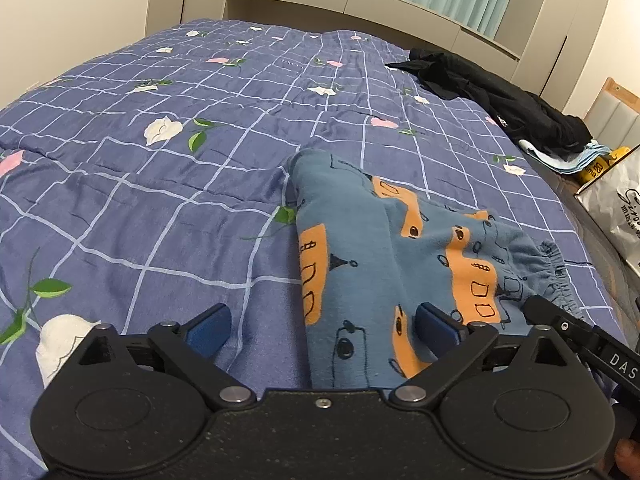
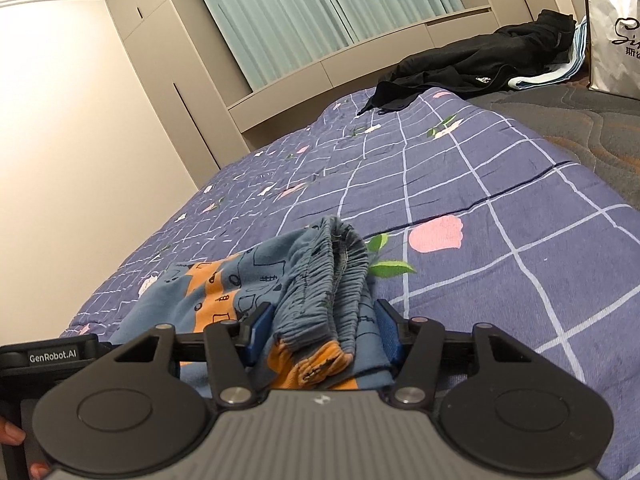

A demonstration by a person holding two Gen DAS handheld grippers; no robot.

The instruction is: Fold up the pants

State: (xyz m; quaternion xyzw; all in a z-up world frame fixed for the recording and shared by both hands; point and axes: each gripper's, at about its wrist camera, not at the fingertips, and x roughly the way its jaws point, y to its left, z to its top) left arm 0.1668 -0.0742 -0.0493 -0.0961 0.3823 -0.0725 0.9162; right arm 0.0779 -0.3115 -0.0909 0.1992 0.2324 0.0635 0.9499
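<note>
While spread wide, both claws over blue pants on quilt.

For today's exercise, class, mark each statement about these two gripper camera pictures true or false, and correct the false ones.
1. The small blue pants with orange patches lie on a blue checked quilt with printed flowers. True.
2. The left gripper is clamped shut on the pants. False: its jaws stand wide open, one blue pad over bare quilt.
3. The pants' gathered elastic waistband sits between the right gripper's fingers. True.
4. A pile of black clothing lies at the far side of the bed. True.
5. The pants are spread flat, both legs apart. False: they are bunched and doubled over.
6. The window curtains are red. False: they are pale green.
</note>
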